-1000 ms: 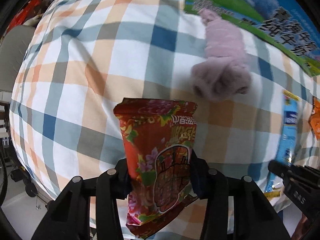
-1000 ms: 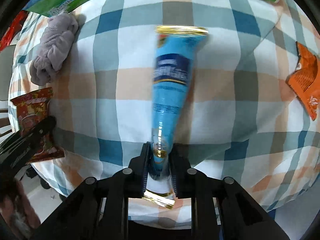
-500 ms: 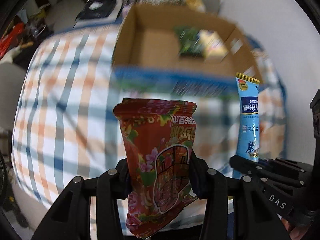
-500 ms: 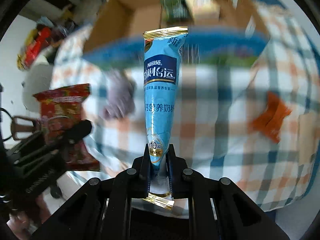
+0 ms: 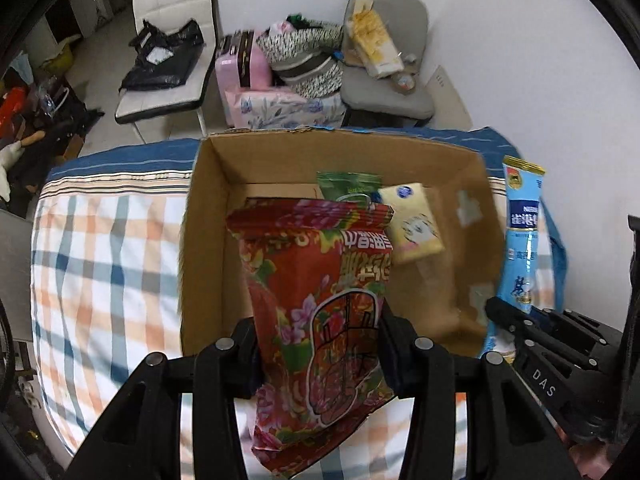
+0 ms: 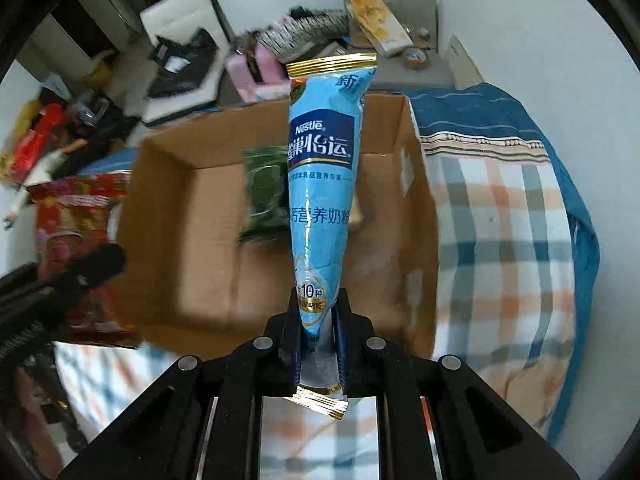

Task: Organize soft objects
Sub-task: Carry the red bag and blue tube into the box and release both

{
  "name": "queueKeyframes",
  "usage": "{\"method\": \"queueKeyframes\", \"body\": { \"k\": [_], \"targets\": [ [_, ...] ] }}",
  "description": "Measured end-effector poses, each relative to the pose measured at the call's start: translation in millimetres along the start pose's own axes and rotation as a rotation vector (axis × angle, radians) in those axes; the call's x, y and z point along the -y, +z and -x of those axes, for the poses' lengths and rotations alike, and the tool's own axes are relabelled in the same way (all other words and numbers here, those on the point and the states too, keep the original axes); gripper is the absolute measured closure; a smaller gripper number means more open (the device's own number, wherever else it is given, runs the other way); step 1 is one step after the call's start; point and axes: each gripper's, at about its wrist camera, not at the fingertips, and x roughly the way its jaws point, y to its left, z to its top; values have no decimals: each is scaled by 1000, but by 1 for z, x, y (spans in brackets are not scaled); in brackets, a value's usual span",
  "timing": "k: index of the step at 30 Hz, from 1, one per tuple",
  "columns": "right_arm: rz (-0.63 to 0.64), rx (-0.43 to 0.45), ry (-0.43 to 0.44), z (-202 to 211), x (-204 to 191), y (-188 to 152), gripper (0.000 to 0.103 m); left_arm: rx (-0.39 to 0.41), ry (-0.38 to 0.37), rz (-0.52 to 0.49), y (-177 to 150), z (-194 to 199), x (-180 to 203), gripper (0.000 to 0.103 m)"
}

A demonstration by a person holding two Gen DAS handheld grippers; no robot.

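My left gripper point(image 5: 320, 336) is shut on a red flowered snack bag point(image 5: 316, 300) and holds it upright in front of an open cardboard box point(image 5: 204, 240). My right gripper point(image 6: 318, 320) is shut on a blue Nestle milk powder pouch point(image 6: 324, 184), upright before the same box point(image 6: 180, 240). Inside the box lie a green packet point(image 5: 348, 186) and a yellow packet point(image 5: 412, 224). The blue pouch point(image 5: 522, 232) and right gripper point(image 5: 552, 344) show at the right of the left wrist view. The red bag point(image 6: 76, 216) and left gripper point(image 6: 60, 280) show at the left of the right wrist view.
The box stands on a bed with a plaid sheet point(image 5: 100, 264) and a blue blanket point(image 6: 472, 112). Behind the bed are a white chair point(image 5: 172, 40), a grey chair point(image 5: 384, 60) and a pile of bags point(image 5: 280, 68). A white wall is at the right.
Both grippers have lifted off the plaid sheet with their packets and swung toward the cardboard box, which now fills the middle of both views.
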Motion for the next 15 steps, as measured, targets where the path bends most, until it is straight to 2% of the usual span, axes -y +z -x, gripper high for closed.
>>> {"method": "queueKeyframes", "body": {
  "k": [7,15],
  "targets": [
    [13,-92,-74,-78,6,49,89,-136,9,35,43,-76,-17,61],
    [21,-145,-145,-116,18,66,88,-219,52,8,66,-123,-21,58]
  ]
}}
